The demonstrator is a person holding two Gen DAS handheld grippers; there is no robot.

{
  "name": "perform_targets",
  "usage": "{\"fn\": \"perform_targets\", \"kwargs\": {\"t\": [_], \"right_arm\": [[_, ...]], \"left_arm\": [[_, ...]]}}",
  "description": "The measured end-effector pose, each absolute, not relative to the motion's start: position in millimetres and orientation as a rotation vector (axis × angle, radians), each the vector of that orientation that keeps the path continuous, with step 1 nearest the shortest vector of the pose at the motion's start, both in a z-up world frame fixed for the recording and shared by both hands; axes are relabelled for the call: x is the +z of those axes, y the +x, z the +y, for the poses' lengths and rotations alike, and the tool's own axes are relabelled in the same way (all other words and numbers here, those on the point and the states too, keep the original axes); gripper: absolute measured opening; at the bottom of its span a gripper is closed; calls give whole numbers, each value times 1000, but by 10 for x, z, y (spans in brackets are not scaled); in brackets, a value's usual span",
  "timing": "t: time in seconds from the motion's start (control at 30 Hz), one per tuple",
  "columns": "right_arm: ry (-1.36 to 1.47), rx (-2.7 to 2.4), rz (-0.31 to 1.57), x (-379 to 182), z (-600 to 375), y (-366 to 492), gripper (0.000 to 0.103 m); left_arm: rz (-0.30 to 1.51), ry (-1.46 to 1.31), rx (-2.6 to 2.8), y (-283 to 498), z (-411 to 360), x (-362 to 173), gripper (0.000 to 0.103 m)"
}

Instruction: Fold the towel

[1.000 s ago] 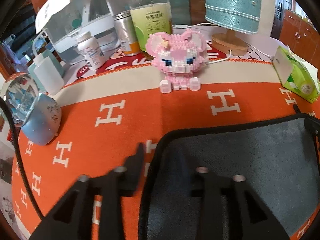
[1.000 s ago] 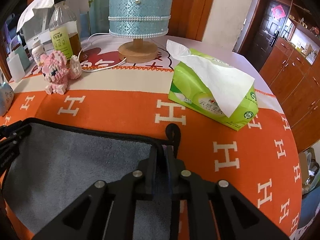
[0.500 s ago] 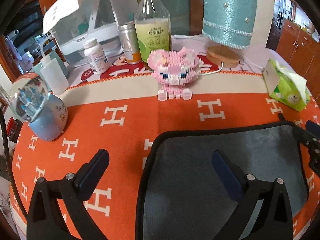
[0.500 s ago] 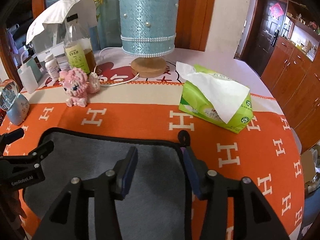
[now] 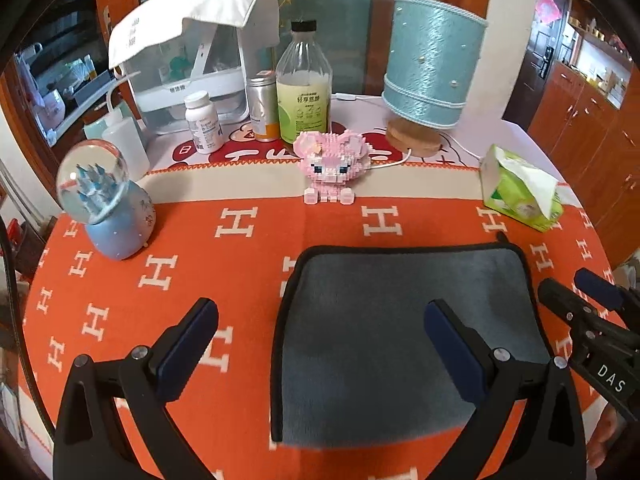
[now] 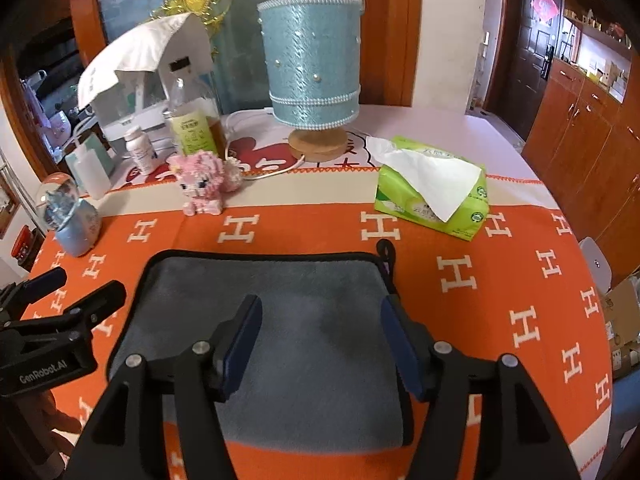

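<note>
Both grippers poised over folded grey towel (image 5: 404, 332) on orange tablecloth (image 5: 224, 264).
Left gripper (image 5: 320, 320) spread wide, straddling towel's left edge; right gripper (image 6: 320, 320) released, empty, above towel's right half.

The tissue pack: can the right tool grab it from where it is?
Probably yes. The right tool is open over the gray towel, and only bare orange cloth lies between it and the tissue pack.
</note>
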State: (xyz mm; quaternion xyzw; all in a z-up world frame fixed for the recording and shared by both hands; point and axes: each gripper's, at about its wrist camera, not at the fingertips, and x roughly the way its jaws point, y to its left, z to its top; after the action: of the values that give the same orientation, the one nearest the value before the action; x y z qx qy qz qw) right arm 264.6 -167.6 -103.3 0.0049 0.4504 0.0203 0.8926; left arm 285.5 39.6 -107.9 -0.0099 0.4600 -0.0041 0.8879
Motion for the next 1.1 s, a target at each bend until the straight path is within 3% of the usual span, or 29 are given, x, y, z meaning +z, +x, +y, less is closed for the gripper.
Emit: {"fn": "perform_targets", "kwargs": {"t": [0.43,1.1], "right_arm": [[50,38,881,-567,-1802,2086,68],[29,115,822,-108,-1771,1241,68]], "left_arm": [[903,-30,-43,2175,277,-563,102],[782,-21,-19,1112,228,32,102]]}}
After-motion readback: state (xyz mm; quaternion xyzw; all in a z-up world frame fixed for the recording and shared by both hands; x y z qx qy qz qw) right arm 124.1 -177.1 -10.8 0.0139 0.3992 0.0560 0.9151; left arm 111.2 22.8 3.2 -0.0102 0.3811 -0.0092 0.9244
